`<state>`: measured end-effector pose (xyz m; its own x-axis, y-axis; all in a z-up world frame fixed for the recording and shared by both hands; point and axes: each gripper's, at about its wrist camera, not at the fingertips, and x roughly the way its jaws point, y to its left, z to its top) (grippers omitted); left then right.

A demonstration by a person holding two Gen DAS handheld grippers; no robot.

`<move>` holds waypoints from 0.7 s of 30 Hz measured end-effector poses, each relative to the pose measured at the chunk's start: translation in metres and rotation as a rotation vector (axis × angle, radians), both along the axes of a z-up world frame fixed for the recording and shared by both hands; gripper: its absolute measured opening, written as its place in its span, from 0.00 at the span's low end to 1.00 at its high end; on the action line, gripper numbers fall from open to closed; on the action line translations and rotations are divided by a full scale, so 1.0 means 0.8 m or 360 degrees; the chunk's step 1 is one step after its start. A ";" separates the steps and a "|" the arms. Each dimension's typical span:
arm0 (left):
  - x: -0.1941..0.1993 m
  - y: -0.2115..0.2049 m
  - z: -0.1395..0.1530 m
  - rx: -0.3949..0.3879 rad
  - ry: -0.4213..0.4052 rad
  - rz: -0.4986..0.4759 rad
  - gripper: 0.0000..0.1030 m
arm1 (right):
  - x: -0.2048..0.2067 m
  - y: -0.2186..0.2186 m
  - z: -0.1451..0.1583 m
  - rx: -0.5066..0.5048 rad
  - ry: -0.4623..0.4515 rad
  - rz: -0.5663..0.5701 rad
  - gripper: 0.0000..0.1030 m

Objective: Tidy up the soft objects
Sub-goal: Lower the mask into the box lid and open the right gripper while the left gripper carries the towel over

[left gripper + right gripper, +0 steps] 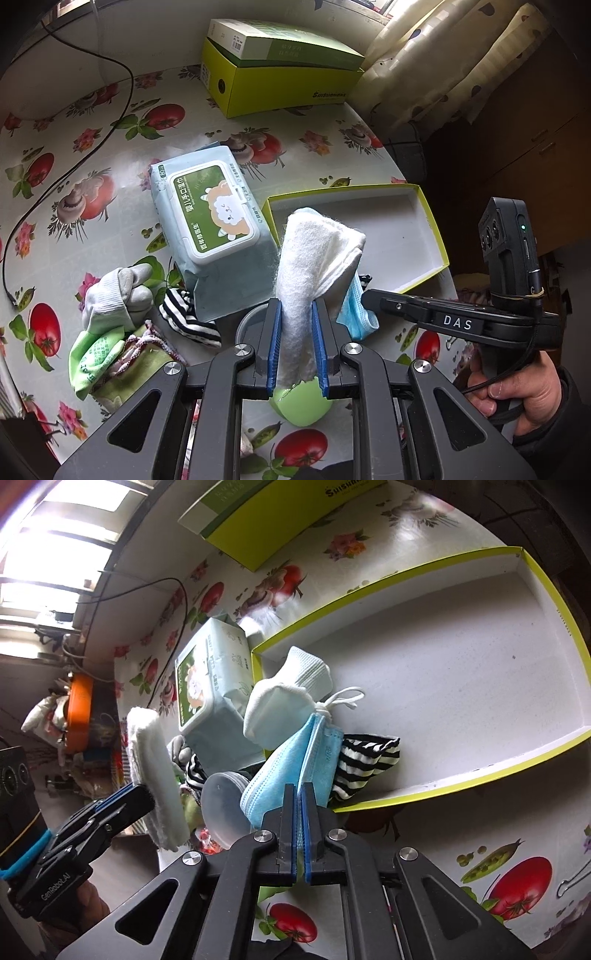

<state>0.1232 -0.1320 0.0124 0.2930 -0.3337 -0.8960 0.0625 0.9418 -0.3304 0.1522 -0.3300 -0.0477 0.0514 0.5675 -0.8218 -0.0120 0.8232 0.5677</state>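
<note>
My left gripper [297, 312] is shut on a folded white towel [314, 254] and holds it up in front of the shallow yellow-rimmed box lid [399, 229]. The towel also shows in the right wrist view [155, 775]. My right gripper [299, 794] is shut on a blue face mask [291, 764] with a white sock [284, 705] lying against it, at the near edge of the box lid [461, 672]. A striped sock [365, 764] lies beside the mask. A grey glove [118, 295] and a striped cloth [188, 321] lie on the table.
A wet-wipes pack [210, 221] lies left of the lid. A large green-yellow box [280, 74] stands at the back. A black cable [74, 147] runs across the flowered tablecloth. A green cloth [96, 358] and a clear plastic lid [221, 808] lie near me.
</note>
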 end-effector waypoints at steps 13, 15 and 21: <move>0.017 -0.026 0.001 0.0007 0.0006 -0.0084 0.17 | 0.016 -0.044 0.024 -0.0058 -0.0151 -0.0098 0.02; 0.020 -0.031 0.001 0.0006 0.0004 -0.0098 0.17 | 0.019 -0.050 0.027 -0.0070 -0.0170 -0.0109 0.02; 0.034 -0.051 -0.001 0.0014 0.0011 -0.0150 0.17 | 0.031 -0.066 0.029 -0.0113 -0.0215 -0.0142 0.02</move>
<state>0.1506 -0.1729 0.0118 0.2548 -0.3514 -0.9009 0.1485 0.9348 -0.3226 0.1767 -0.3829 -0.0245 0.2113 0.4963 -0.8420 -0.0095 0.8625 0.5060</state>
